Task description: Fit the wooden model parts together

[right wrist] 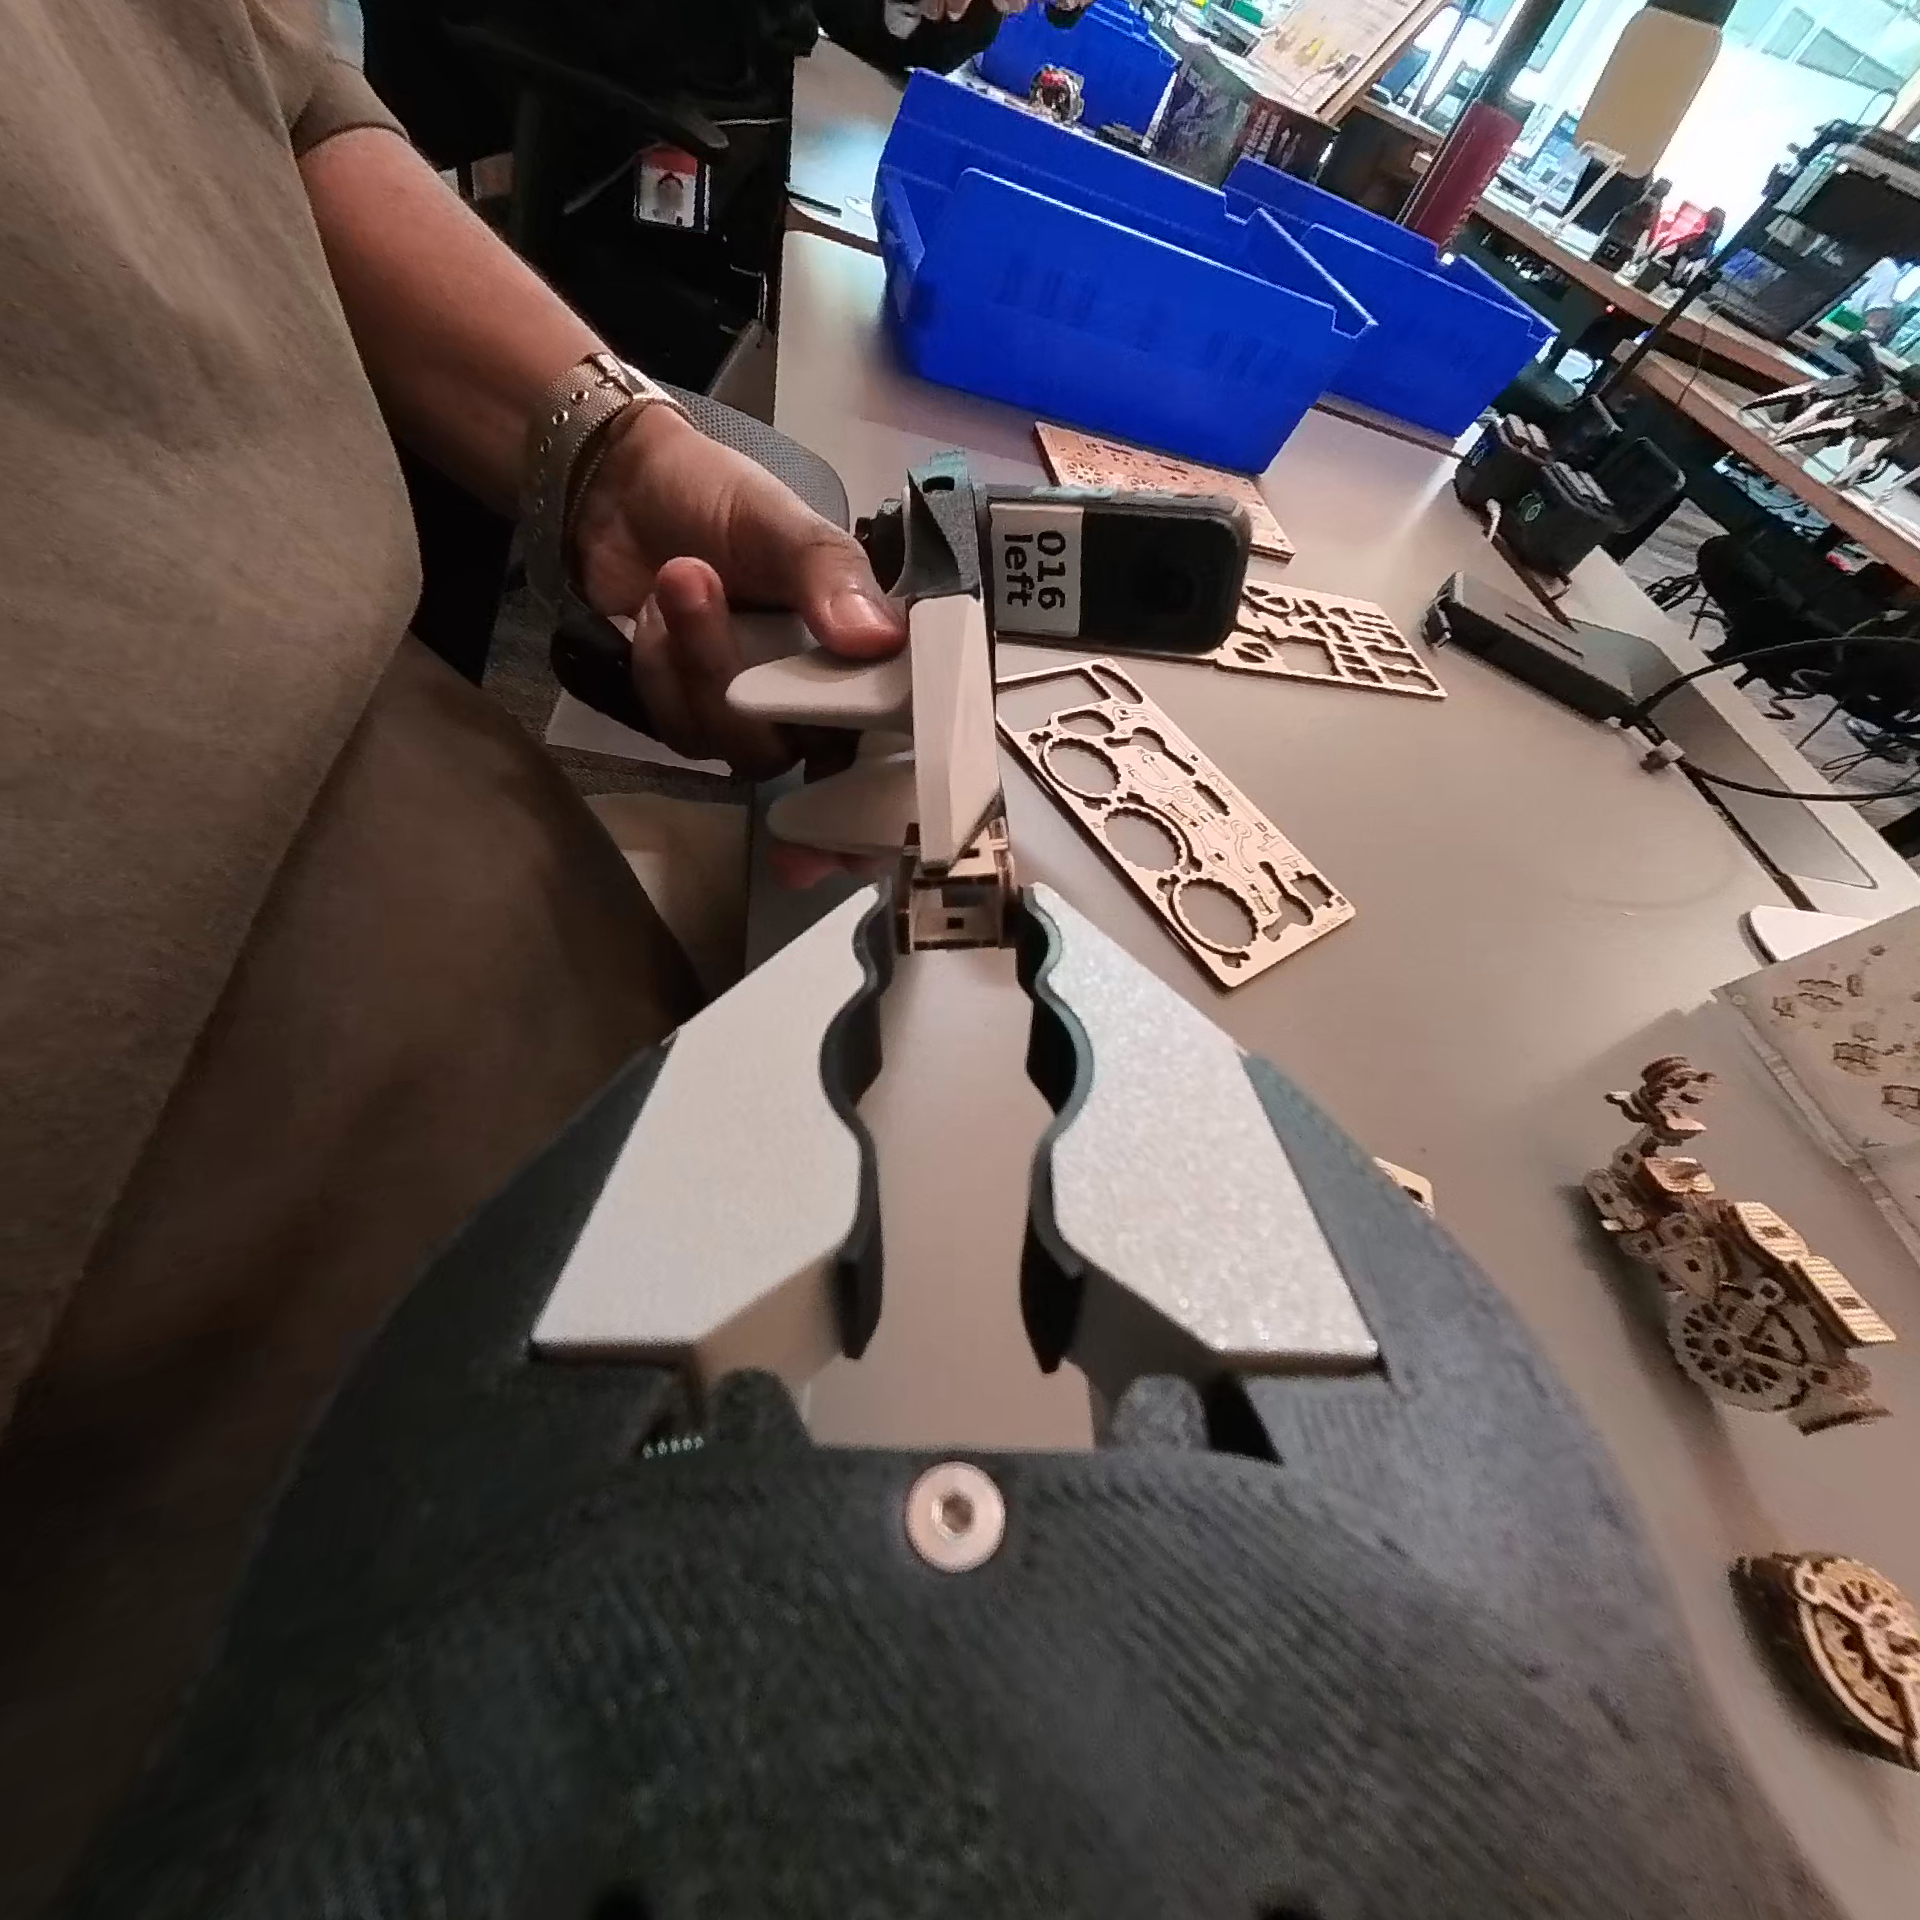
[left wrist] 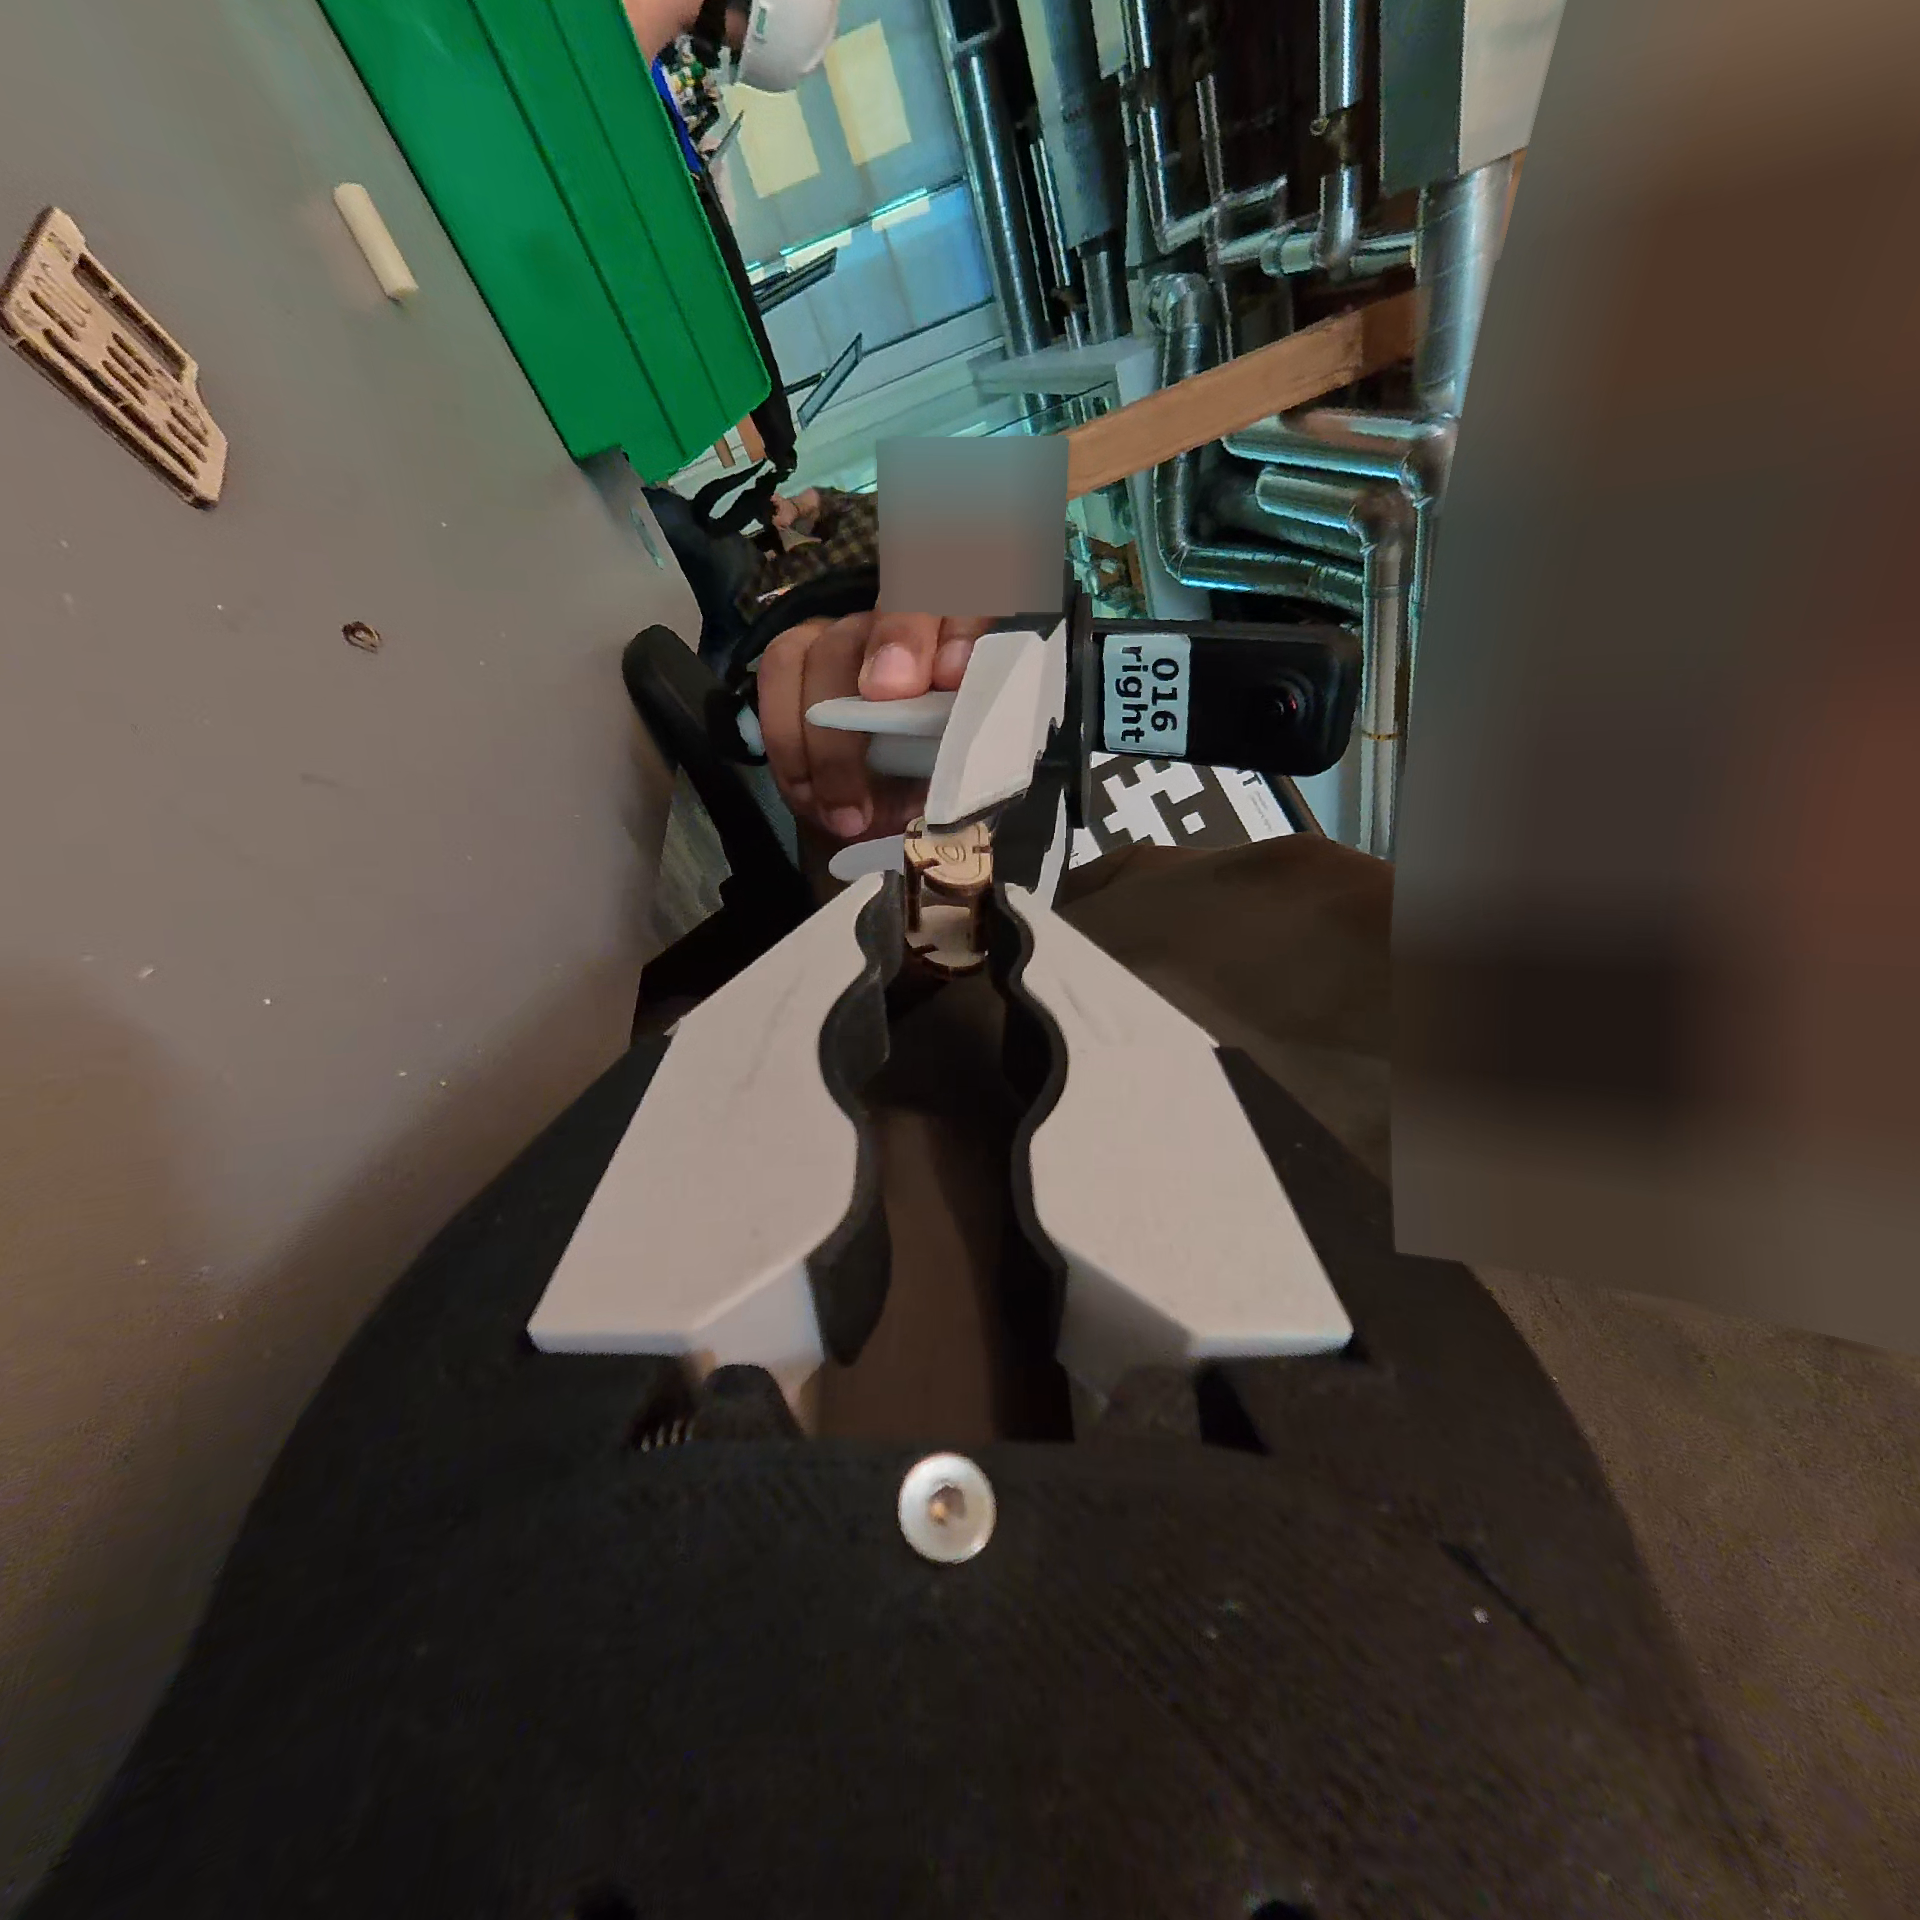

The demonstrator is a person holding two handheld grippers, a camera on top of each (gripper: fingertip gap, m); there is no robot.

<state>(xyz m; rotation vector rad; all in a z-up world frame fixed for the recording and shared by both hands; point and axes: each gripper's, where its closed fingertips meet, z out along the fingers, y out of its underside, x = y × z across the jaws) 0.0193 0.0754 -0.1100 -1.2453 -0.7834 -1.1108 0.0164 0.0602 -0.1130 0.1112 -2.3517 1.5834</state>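
1. Here, the small wooden assembly (left wrist: 943, 906) sits in the air between both gripper tips, above the table edge (right wrist: 1455, 883).
2. Your left gripper (left wrist: 943, 940) clamps it.
3. Your right gripper (right wrist: 954, 925) clamps its other end.
4. Cut-out wooden sheets (right wrist: 1174, 831) lie beyond.

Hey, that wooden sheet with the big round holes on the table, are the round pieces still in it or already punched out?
Punched out. The wooden sheet shows three round openings with grey table visible through them.

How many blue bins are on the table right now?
2 that I can make out. One blue bin sits at the table's far edge, beyond the wooden sheets; a second stands directly right of it. More blue behind them may be another, partly hidden.
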